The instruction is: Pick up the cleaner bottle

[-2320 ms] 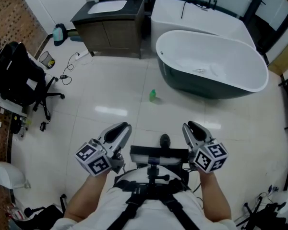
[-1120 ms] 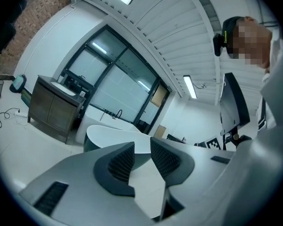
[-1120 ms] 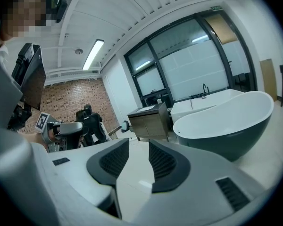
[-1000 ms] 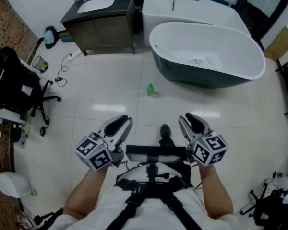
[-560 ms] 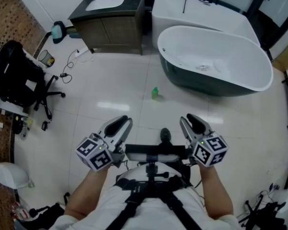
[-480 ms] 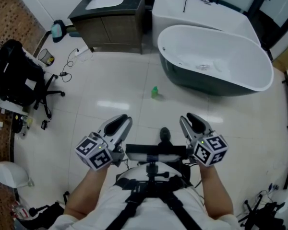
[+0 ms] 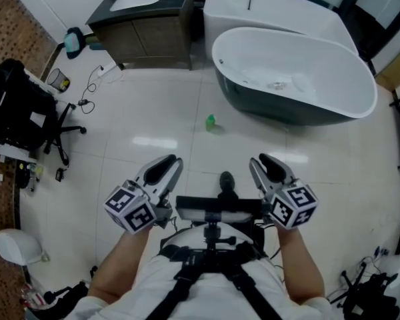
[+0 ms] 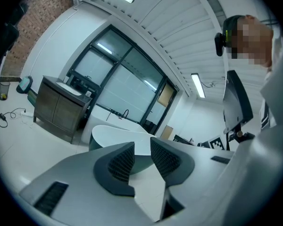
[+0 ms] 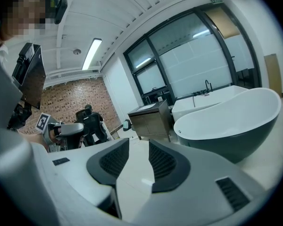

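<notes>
Grey jaws of the left gripper stood almost closed, empty. The green cleaner bottle sat on the floor ahead, well apart, near the bathtub. The right gripper, part open, held nothing. Recommended: approach, lower, widen the jaws, straddle the bottle's body.

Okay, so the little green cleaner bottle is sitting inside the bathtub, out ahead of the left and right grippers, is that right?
Not quite. The green cleaner bottle is not inside the bathtub. It stands on the tiled floor beside the tub, out ahead of the left gripper and the right gripper. The head view shows this.
</notes>
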